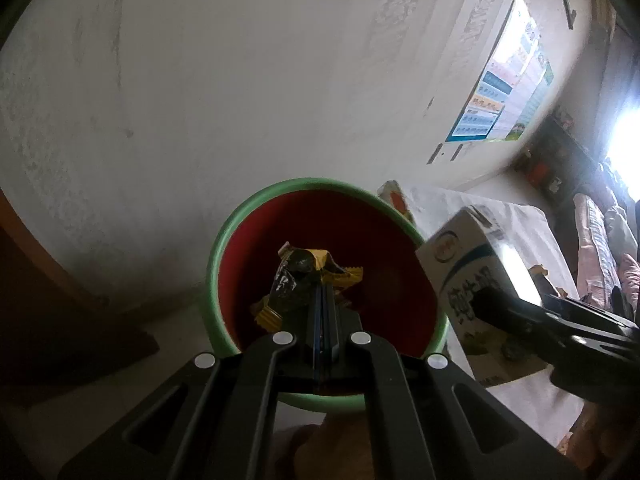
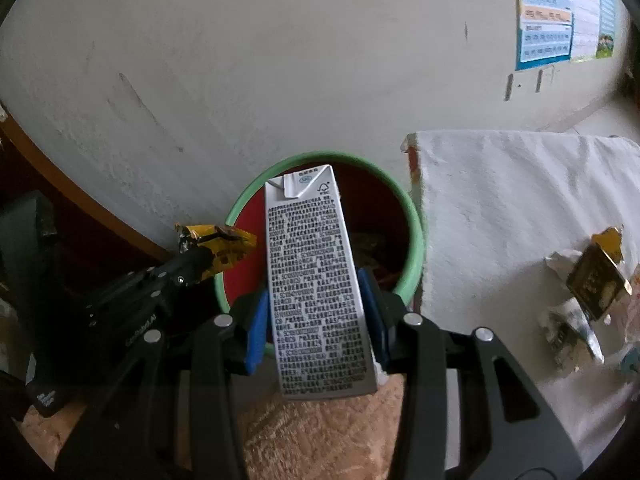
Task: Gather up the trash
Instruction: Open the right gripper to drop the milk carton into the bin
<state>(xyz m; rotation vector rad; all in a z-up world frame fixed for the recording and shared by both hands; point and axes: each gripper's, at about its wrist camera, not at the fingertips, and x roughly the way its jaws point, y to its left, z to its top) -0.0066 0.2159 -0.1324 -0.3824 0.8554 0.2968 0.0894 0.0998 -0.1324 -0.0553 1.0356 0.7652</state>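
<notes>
A green-rimmed bin (image 1: 224,248) with a red inside stands by the white wall; the right wrist view shows it too, bin (image 2: 412,216). My left gripper (image 1: 322,292) is shut on a crumpled yellow and dark wrapper (image 1: 296,276), held over the bin's mouth. From the right wrist view the same wrapper (image 2: 224,242) hangs just left of the rim. My right gripper (image 2: 318,312) is shut on a white drink carton (image 2: 316,280), its blue pads (image 2: 256,328) pressing both sides, the carton's top over the bin. That carton (image 1: 468,264) shows at the bin's right edge in the left wrist view.
A table under a white cloth (image 2: 500,200) stands right of the bin, with more trash on it: a gold-brown packet (image 2: 596,284) and crumpled wrappers (image 2: 568,332). Dark wooden furniture (image 2: 60,208) is at the left. A poster (image 2: 560,8) hangs on the wall.
</notes>
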